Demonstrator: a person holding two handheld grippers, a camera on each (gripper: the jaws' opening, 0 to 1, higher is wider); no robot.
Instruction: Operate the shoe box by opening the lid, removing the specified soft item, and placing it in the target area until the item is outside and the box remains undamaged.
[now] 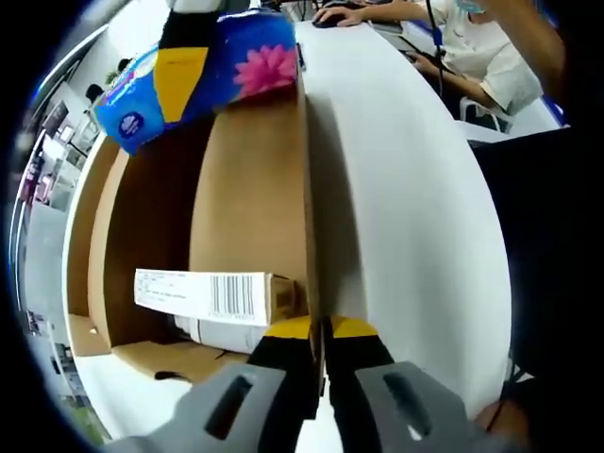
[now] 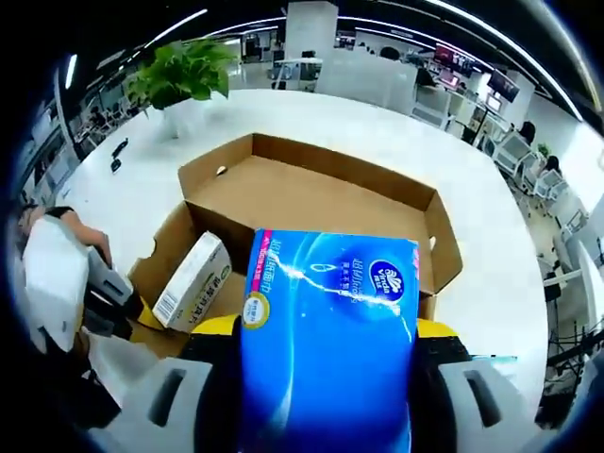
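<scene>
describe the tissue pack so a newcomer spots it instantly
Start at the open cardboard box on the white table. Over its near edge the right gripper clamps the tissue pack: glossy blue plastic, unlike the small white carton inside.

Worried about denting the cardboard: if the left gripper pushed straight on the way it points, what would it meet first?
The left gripper is shut on the box wall, so it would slide along that edge toward the blue tissue pack; depth there is unclear.

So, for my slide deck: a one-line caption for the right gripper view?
Right gripper holds a blue plastic tissue pack above the open brown cardboard shoe box on a white table.
</scene>
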